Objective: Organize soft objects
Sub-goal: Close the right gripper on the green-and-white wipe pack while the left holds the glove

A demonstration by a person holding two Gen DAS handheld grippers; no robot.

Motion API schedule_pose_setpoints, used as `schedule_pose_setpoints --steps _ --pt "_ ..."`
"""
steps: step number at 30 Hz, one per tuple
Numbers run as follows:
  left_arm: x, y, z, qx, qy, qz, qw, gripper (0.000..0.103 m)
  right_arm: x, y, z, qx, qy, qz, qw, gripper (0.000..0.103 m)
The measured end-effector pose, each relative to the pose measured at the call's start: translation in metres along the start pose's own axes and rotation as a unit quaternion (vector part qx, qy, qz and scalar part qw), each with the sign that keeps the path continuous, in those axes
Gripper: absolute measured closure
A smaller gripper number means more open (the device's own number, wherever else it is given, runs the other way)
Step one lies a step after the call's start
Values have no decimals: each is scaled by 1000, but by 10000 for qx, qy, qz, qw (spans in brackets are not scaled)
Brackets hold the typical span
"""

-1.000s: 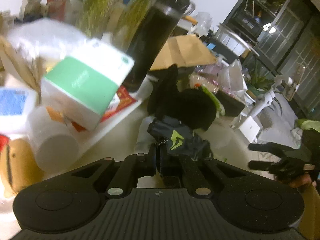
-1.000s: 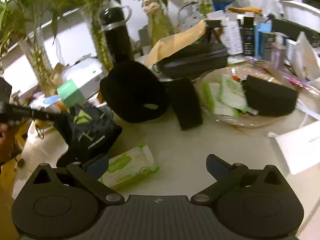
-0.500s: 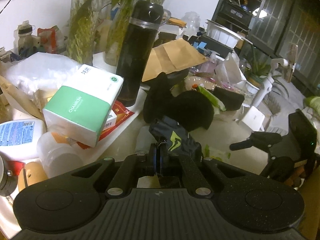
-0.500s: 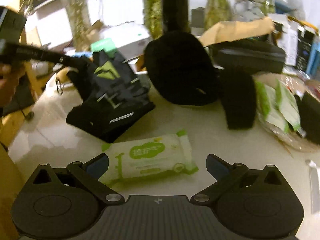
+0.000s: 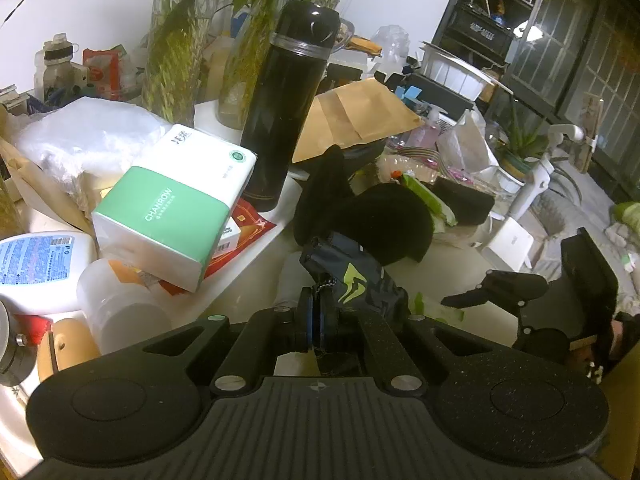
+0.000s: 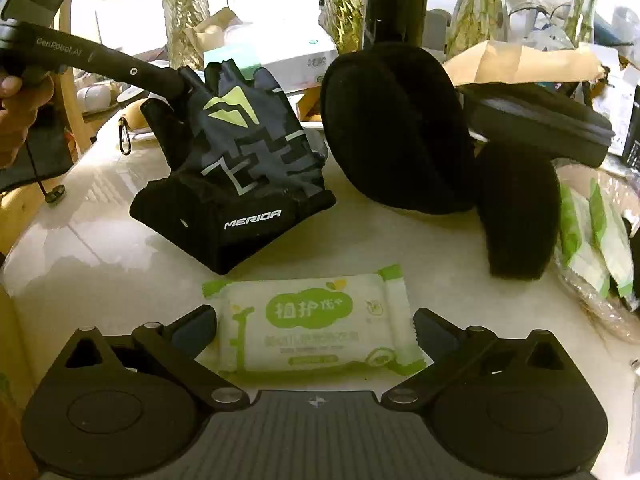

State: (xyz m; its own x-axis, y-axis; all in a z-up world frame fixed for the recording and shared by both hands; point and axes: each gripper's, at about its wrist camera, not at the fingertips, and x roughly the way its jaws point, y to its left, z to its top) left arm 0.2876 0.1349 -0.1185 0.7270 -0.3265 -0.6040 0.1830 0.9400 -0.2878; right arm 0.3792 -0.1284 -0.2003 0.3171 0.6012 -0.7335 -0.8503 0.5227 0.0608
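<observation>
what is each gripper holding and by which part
Left gripper: shut on the cycling glove, gripped at its finger end. Right gripper: open, holding nothing.

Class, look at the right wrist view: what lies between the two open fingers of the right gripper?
In the right wrist view, the green-and-white wet wipes pack lies flat on the table between the fingers of the open right gripper, not yet gripped.

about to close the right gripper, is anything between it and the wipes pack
Nothing visible. The right gripper is open with the wipes pack lying flat between its fingers; the glove, held by the left gripper, sits behind the pack.
</observation>
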Motion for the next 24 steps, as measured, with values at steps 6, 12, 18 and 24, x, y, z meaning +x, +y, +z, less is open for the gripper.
schedule_pose_setpoints --steps 6,12,18,24 --pt "0 1 0 -46 -23 -22 10000 99 -3 -4 -2 109 20 93 9999 3" --pt "-2 2 1 -84 -87 -57 9999 99 -10 -4 -1 63 -98 89 9999 21" --pt "-3 2 0 -77 -116 -60 9999 99 -13 -8 0 111 -45 -39 9999 21" --pt "-6 1 1 -99 -169 -90 9998 99 -16 -10 -2 141 -86 -95 9998 22"
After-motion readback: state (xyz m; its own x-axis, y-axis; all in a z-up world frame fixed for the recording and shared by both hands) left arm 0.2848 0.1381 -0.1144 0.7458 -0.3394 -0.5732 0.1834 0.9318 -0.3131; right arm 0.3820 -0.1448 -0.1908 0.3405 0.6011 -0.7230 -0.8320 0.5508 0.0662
